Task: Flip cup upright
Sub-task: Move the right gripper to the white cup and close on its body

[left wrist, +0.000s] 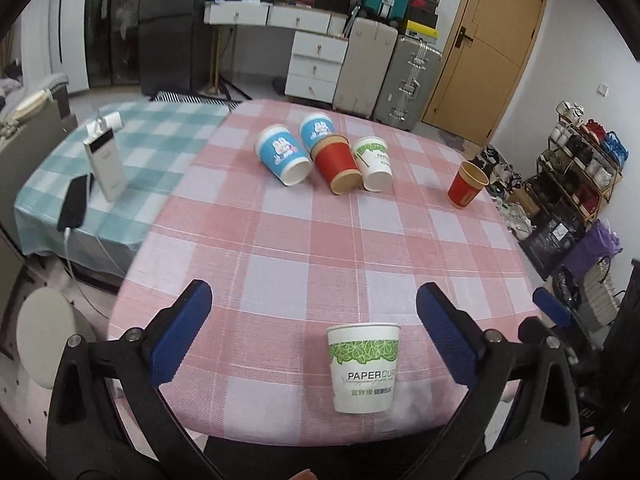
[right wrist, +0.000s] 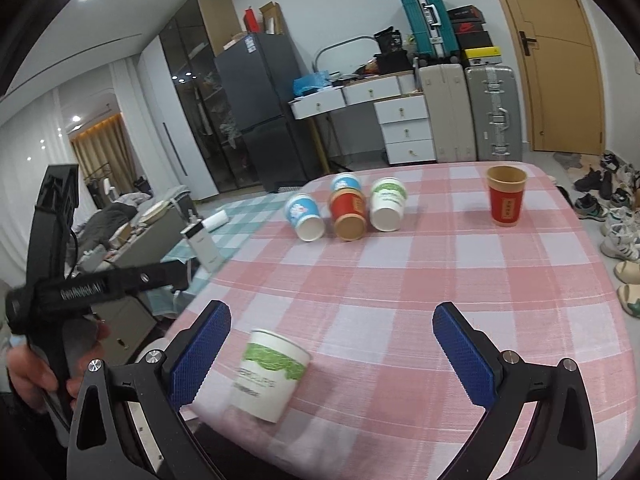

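Both grippers hang spread wide over the near edge of the table, gripping nothing. Left gripper (left wrist: 312, 312) shows its two blue pads (left wrist: 180, 332) well apart, and a white paper cup (left wrist: 363, 368) with a green leaf band stands upright on the pink checked tablecloth (left wrist: 304, 240) between them, nearer the right-hand pad but touching neither. Right gripper (right wrist: 332, 340) is just as wide apart; in its view the same white cup (right wrist: 272, 374) sits low and left, just beside the left-hand pad (right wrist: 200, 354), mouth up and looking tilted through the fisheye lens. I cannot tell whether that pad touches it. At the left edge of that view a hand (right wrist: 28, 372) grasps the black handle of the other gripper.

Farther back on the cloth, four cups lie on their sides in a tight cluster with their open mouths facing the cameras: a blue cup (left wrist: 282, 154) on the left, a second blue cup (left wrist: 318, 130) behind, a red cup (left wrist: 338, 164) in the middle touching a white-and-green cup (left wrist: 374, 164) on its right. Well apart from them, near the right edge, another red cup (left wrist: 466, 186) stands upright.

Left of the pink cloth lies a teal checked cloth (left wrist: 160, 152) carrying a white power bank (left wrist: 106, 170) and a dark phone (left wrist: 76, 202) with a white cable.
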Motion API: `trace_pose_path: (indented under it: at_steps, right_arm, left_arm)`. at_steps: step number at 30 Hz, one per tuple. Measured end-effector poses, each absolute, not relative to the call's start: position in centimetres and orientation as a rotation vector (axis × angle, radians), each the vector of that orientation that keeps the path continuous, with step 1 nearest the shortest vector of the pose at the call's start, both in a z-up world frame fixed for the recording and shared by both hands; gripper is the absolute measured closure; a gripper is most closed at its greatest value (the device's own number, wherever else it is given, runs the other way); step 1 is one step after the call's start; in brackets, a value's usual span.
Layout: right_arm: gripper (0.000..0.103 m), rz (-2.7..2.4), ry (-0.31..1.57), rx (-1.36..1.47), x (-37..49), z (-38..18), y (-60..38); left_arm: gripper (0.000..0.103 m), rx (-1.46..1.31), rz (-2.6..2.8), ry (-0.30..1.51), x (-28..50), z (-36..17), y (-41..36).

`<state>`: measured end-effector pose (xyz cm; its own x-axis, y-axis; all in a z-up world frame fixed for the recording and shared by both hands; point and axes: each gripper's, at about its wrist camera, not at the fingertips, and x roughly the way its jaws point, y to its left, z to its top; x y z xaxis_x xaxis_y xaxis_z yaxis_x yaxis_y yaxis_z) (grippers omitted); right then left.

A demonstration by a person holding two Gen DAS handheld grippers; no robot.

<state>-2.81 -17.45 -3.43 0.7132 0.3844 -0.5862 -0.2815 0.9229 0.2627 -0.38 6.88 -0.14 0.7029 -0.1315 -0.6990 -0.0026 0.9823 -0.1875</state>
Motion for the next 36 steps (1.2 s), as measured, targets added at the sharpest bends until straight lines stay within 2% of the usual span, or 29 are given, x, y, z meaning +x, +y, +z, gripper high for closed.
trace_pose_path:
  at_steps: [5,15,19,23,32,36]
  right_arm:
    - [0.0,0.436,0.701,0.166,-3.2,-2.9,-15.7]
    - [0.0,0.535,0.848,0.204,-2.4,-3.4,-13.5]
    - [0.0,0.62,0.973,0.23,-0.6,-4.2,-12.1]
    - [0.0,0.668,1.214,0.234,2.0,-7.3,-10.5]
    - [0.0,0.672,1.612,0.274,7.4,-13.8,-8.7]
    - [0.0,0.681,1.715,0.251,8.8,-15.2,-7.6]
  left_arm:
    - [0.001,-0.12,-0.029,0.711,-3.8,-0.6,6.8]
    - [0.001,-0.157,-0.057,0.773,-6.2,-3.8,8.4]
    - [0.001,-0.157,-0.052,0.75,-7.1,-3.8,9.2]
    - [0.001,-0.178,-0.049,0.764,-7.7,-4.6,10.5]
    - [0.001,-0.241,-0.04,0.809,-9.0,-7.7,14.2]
    - [0.001,-0.281,-0.058,0.834,-9.0,-9.1,15.3]
